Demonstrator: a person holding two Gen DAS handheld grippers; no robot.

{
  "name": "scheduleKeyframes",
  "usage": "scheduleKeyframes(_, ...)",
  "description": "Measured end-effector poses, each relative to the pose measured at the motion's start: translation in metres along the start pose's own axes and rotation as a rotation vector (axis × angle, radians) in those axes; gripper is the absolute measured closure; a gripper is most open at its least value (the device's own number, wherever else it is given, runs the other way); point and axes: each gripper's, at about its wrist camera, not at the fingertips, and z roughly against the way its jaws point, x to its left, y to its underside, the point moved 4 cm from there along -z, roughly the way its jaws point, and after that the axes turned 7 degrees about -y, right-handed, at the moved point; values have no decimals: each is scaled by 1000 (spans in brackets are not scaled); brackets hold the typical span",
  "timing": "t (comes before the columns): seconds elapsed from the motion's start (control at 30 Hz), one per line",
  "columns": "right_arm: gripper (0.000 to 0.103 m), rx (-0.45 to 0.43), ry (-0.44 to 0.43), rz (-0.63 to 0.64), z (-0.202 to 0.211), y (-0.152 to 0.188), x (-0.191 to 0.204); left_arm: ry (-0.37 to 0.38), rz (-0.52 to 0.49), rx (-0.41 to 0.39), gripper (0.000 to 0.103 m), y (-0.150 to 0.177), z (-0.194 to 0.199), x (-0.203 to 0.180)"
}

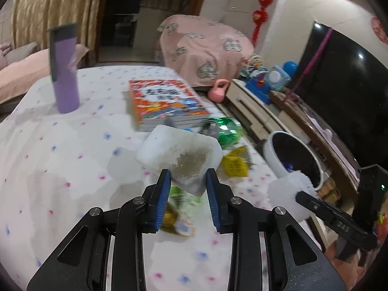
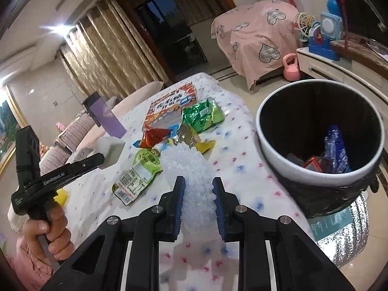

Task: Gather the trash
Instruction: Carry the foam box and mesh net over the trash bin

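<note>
My left gripper is shut on a white foam block with a brownish stain, held above the table. My right gripper is shut on a white foam-bead chunk, which also shows in the left wrist view, near the bin. The white trash bin with a black liner holds several wrappers and stands to the right of the table. On the table lie a green wrapper, a red wrapper, a yellow wrapper and a green labelled pouch.
A purple tumbler and a stack of books stand on the dotted tablecloth. A TV cabinet with toys, a pink kettlebell and a covered seat lie beyond.
</note>
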Motion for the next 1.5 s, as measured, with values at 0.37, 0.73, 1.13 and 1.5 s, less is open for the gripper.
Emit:
scheduleKeyframes(0.37,80,-68,50,-23,43,-9,-26,123,-105,22,75,11,5,-79)
scheduleKeyframes(0.73,80,-139,112,-63,81,-25,-63,192,-201,44,75,17,-4,-144)
scheduleKeyframes(1.13,80,-153,160,-80,88,-44,-96,233,-295,61,75,12,-26,-198)
scheduleKeyframes(1.5,80,-144,189,-70,80,-70,-118,251,-341,99,74,2,-56,-232)
